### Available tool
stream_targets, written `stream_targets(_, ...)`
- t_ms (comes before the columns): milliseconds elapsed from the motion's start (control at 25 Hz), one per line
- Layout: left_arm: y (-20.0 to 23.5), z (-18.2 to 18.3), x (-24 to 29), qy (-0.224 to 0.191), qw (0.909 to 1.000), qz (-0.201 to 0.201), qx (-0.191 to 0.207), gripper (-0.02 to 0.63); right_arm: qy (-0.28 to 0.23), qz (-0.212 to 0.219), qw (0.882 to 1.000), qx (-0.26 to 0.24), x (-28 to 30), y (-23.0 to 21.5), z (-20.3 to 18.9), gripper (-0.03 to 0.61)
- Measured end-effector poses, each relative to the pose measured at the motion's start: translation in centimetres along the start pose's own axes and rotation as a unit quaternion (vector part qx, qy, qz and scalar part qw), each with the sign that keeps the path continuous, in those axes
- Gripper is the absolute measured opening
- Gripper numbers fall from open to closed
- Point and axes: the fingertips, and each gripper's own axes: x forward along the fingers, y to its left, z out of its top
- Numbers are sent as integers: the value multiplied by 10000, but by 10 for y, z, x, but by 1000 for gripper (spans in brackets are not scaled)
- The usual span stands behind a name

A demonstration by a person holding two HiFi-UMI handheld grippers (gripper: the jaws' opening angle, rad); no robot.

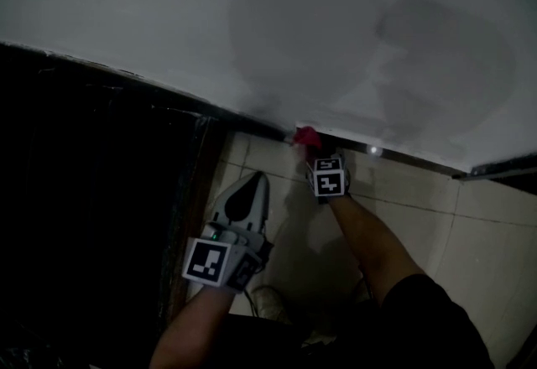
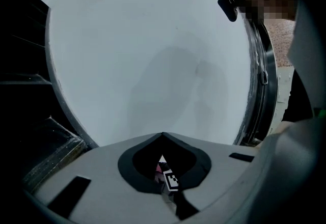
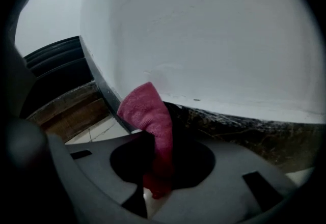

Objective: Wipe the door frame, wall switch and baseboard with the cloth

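- the right forearm (image 1: 369,241) reaches forward and down to the foot of the wall (image 1: 252,15), and the right tongs (image 1: 312,153) point at the baseboard (image 1: 403,156).
- the right tongs are clenched on the cloth (image 3: 150,116); a soft, nubby red-pink fold sticks out past the tips and a darker bunch sits in the hollow between the jaws.
- in the head view the cloth (image 1: 305,137) is a small red lump pressed where the white wall meets the dark baseboard.
- the left forearm (image 1: 197,325) is held back and lower, with the left tongs (image 1: 254,179) pointing over the floor (image 1: 470,233) toward the same corner, well apart from the wall.
- the left tongs (image 2: 163,135) are clenched tip to tip with nothing between them, leaving a teardrop-shaped black hollow behind the tips.
- the wall is smooth, matt white, with soft shadows on it.
- the baseboard (image 3: 244,126) is a dark, speckled, stone-like band.
- the floor is pale square tile with thin joints.
- the door frame (image 1: 195,191) is a dark brown wooden strip beside a black opening.
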Motion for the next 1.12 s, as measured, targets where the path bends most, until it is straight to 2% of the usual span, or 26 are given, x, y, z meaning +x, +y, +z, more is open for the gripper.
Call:
stream_targets(440,-38,-11,22,105,9985,-532,67,0,194,-250,9991,299,-35,-59,-23,86)
stream_targets(600,-50,-13,26,144,9977,-655,82,0,164,-596,9973,409,-56,-79,-20,86)
stream_targets(720,-59,-11,28,129,9972,-738,80,0,175,-1137,9898,838,-63,-104,-36,86)
stream_targets(800,-66,-10,28,116,9965,-819,117,0,177,-1336,9843,1139,-70,-111,-38,87)
stream_targets(960,-67,-11,26,139,9960,-864,186,0,359,-1585,9752,1504,-72,-121,-56,87)
stream_targets(1120,-67,-10,30,125,9967,-801,48,0,311,-1707,9695,1729,-85,-133,-52,86)
